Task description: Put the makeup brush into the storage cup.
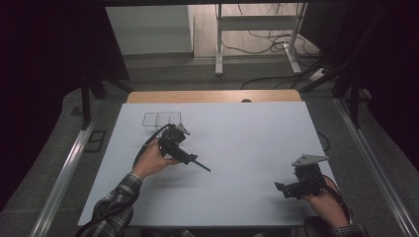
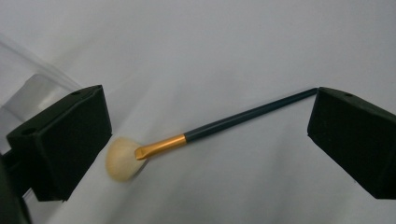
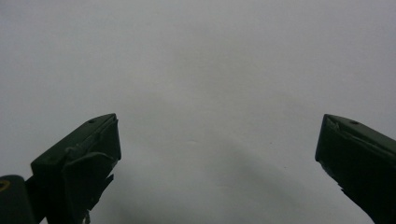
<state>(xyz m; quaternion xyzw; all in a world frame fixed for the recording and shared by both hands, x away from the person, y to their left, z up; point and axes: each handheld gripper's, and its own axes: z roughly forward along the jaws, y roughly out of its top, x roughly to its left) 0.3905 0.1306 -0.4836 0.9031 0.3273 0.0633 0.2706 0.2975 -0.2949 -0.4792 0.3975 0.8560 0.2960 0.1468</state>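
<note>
Brush (image 2: 205,129) lying on table between left gripper's (image 2: 210,135) wide-open jaws, right gripper's (image 3: 217,154) jaws open

At the left of centre in the high view we see the left gripper (image 1: 190,159) over the table (image 1: 247,143), and the brush (image 1: 201,165) lies on the table just right of it. Above it, in the upper left part of the table, stands a tray (image 1: 162,119). The right gripper (image 1: 281,187) is at the lower right, well apart from the brush.
</note>
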